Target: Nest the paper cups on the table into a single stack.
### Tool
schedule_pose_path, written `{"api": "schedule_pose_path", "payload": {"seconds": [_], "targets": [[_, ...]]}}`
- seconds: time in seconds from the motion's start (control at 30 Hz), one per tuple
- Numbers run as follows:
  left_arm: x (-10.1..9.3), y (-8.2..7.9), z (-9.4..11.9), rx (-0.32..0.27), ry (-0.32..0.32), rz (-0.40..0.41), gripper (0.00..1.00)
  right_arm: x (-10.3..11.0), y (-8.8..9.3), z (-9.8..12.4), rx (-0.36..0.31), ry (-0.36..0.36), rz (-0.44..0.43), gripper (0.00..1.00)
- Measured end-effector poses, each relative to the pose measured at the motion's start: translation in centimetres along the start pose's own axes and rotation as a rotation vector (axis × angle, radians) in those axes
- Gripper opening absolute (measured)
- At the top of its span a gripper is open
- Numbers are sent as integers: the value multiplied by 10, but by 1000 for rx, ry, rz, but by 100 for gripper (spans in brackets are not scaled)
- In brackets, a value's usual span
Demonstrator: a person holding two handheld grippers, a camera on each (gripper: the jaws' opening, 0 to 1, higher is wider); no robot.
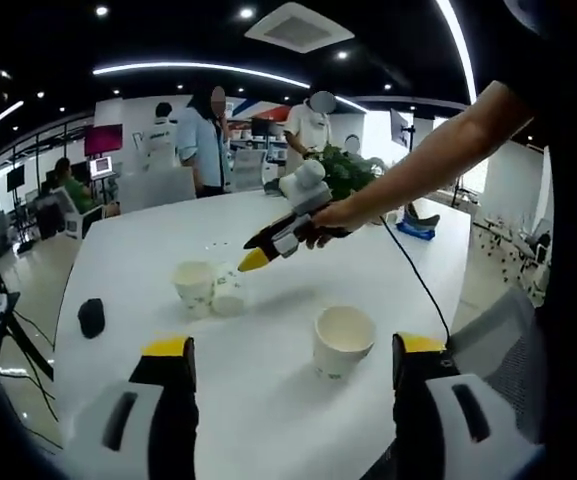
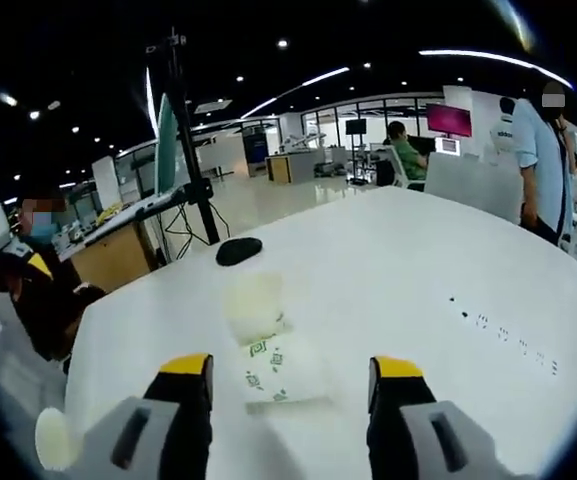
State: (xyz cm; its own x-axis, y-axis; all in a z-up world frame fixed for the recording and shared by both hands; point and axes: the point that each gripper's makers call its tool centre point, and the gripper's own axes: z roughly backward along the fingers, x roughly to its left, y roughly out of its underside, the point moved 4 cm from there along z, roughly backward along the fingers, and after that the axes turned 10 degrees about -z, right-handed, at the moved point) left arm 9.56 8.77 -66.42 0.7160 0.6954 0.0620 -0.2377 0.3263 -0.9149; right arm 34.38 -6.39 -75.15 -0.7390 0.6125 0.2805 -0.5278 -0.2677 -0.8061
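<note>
In the left gripper view, the left gripper [image 1: 293,370] rises from the bottom edge with its jaws spread wide and nothing between them; just beyond, right of centre, an upright paper cup [image 1: 343,340] stands on the white table [image 1: 148,250]. Further up, left of centre, two more cups [image 1: 208,288] sit touching, one apparently tipped over. The right gripper [image 1: 254,260] hovers just above them, held by a hand [image 1: 333,215]. In the right gripper view, its jaws are parted around a lying cup [image 2: 283,372], another cup [image 2: 253,305] just beyond. A dark object [image 2: 238,250] lies farther back
</note>
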Motion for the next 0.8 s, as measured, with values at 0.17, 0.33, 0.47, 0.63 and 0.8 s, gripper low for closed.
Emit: {"api": "schedule_pose_path", "payload": {"seconds": [0.17, 0.33, 0.47, 0.63, 0.8], "targets": [[5, -2, -3, -5, -10, 1, 79, -1, 3, -4, 14, -30, 3, 58], [6, 2, -7, 16, -10, 11, 80, -4, 3, -13, 13, -64, -23, 54], [4, 9, -7, 41, -3, 29, 79, -1, 2, -19, 26, -100, -7, 48], [5, 18, -4, 61, -14, 66, 77, -3, 4, -25, 38, -139, -28, 44], [6, 23, -1, 83, -25, 72, 75, -1, 9, -30, 50, -201, -115, 43]]}}
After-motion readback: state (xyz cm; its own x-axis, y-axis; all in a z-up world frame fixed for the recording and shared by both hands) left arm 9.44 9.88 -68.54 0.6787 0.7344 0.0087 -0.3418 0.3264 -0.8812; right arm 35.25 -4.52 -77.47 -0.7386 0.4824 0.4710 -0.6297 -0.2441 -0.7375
